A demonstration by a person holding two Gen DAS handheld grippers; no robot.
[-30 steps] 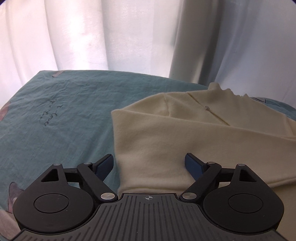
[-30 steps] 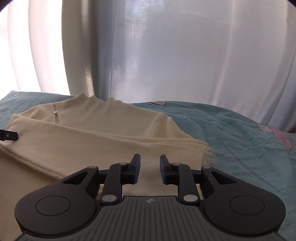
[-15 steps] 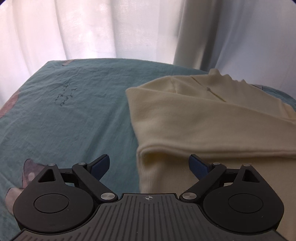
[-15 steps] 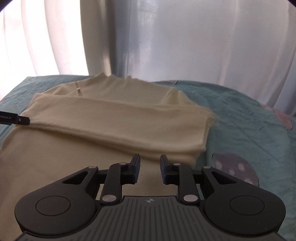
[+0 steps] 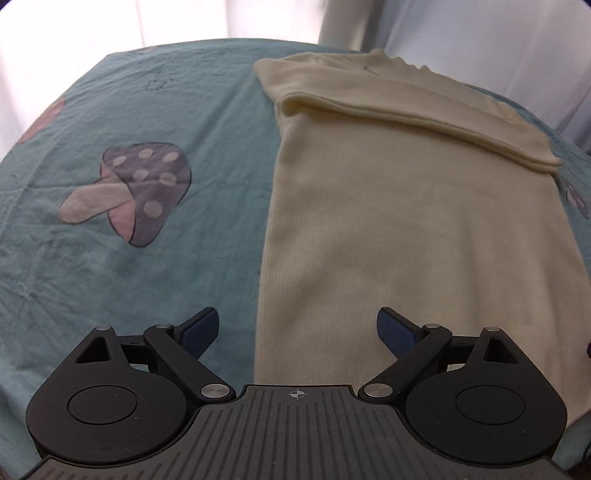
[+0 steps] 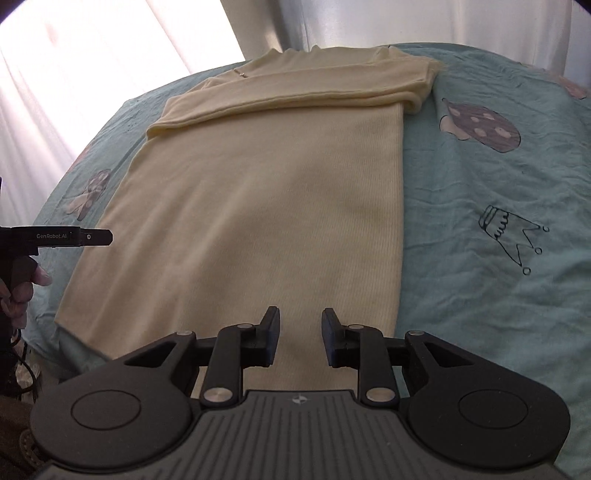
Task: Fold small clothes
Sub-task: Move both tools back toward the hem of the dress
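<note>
Cream sweater [image 5: 406,221] lies flat on the teal bedsheet [image 5: 129,277], long axis running from near hem to collar at far edge; sleeves folded across chest. Near hem hidden behind both tongs. Left gripper [image 5: 298,328] wide open, empty. Right gripper [image 6: 300,334] narrowly parted, opening, empty.

sweater [image 5: 406,221] flat on bedsheet [image 5: 147,277] | sleeves folded across its far end | curtain [image 6: 406,22] behind bed | mushroom print [image 5: 129,192] left of sweater
</note>
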